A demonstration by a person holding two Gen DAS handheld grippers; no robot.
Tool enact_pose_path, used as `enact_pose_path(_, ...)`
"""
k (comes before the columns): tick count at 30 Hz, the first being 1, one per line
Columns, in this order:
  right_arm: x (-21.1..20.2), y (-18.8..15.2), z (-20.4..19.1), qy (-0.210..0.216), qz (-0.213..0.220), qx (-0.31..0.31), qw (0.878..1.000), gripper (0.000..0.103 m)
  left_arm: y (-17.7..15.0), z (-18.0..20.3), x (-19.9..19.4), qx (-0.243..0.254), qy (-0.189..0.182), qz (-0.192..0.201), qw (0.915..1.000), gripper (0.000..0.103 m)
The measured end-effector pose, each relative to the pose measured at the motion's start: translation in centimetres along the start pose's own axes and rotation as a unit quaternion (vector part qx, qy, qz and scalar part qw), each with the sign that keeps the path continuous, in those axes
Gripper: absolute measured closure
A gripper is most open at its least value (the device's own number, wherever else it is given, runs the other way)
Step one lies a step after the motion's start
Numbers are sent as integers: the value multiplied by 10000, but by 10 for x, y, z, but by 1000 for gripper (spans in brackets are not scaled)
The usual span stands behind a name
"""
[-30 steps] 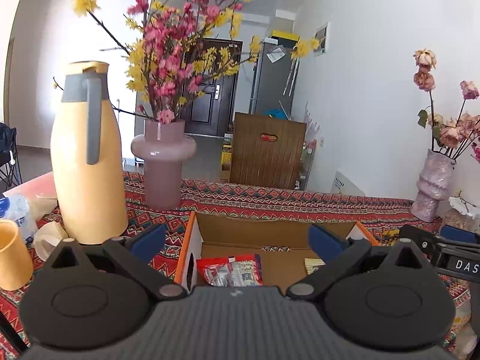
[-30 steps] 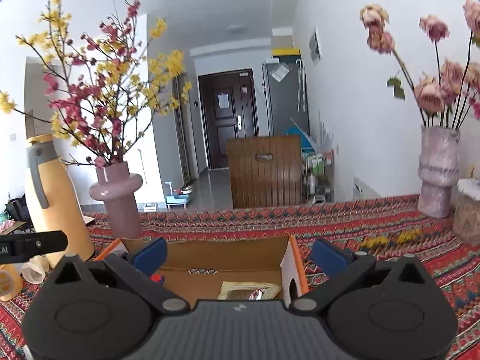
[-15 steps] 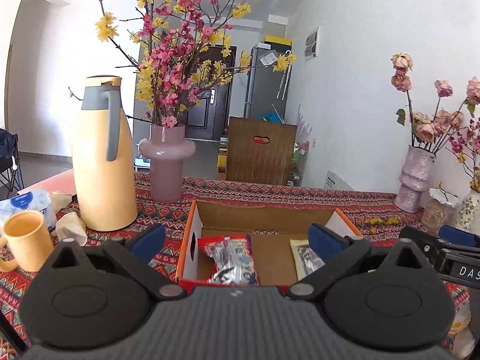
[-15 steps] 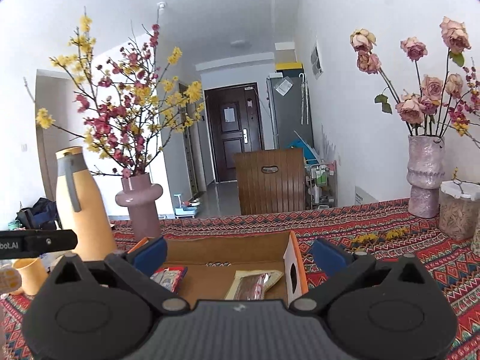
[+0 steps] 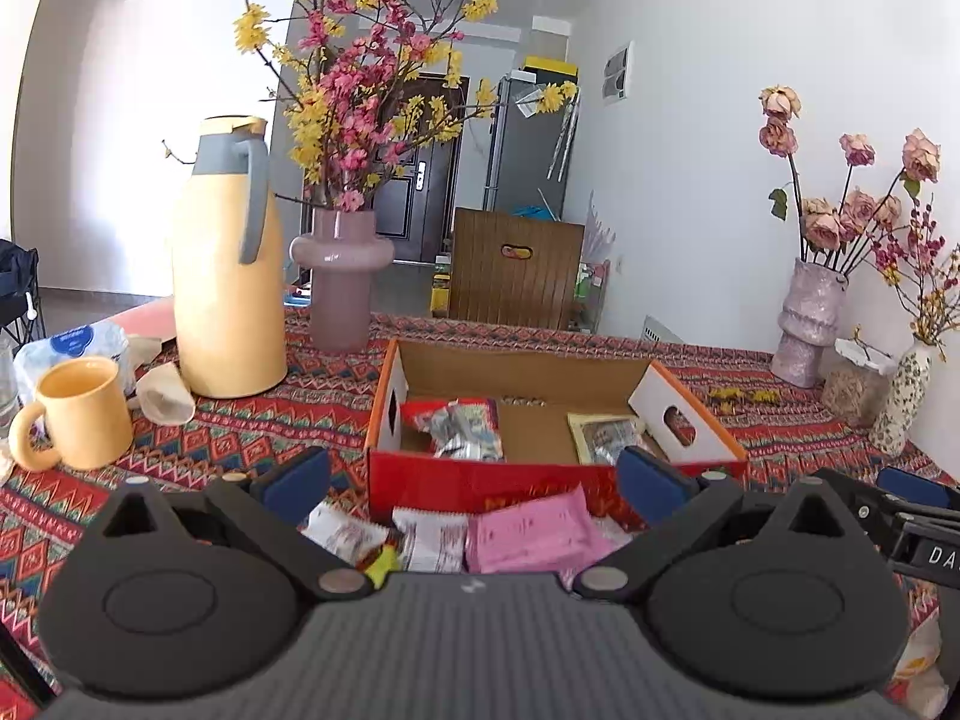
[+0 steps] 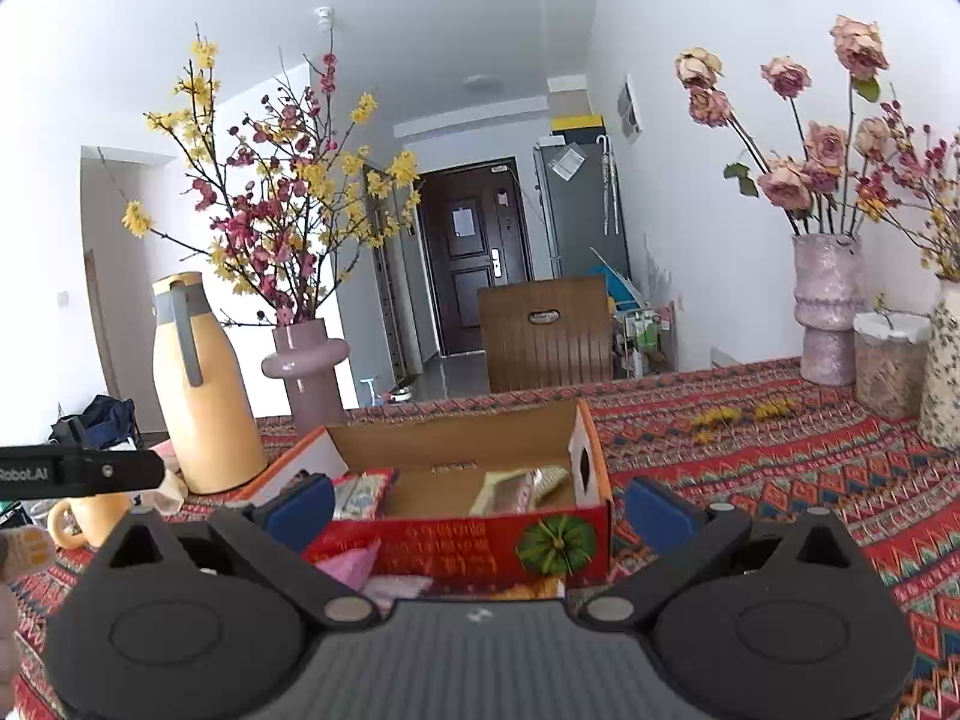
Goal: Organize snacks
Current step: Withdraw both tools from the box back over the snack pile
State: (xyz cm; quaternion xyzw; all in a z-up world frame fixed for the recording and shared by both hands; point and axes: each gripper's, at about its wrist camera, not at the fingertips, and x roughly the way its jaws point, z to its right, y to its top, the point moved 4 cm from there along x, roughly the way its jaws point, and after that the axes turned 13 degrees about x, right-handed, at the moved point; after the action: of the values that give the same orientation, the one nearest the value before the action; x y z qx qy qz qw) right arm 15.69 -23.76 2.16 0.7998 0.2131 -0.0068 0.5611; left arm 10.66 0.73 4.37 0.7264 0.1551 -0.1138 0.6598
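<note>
Premises: a home. A patterned tablecloth [image 5: 252, 420] bears a flower vase [image 5: 341, 276] and thermos [image 5: 228, 276]; beyond the vase, an entrance door [image 6: 468, 258].

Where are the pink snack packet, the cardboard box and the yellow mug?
pink snack packet [image 5: 531, 531], left wrist view, middle of wrapper.
cardboard box [image 5: 480, 483], left wrist view, red front wall.
yellow mug [image 5: 87, 414], left wrist view, side of body.

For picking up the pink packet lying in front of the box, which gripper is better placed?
Left, probably: the pink packet lies between the open left gripper's fingers; the right gripper sees only its edge.
</note>
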Motion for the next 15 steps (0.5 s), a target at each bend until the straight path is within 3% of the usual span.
enact_pose_path(15, -43, -44, 19, -217, -275, -70, 9994, 0, -70, -25, -37, 124, 151, -140, 9997, 0)
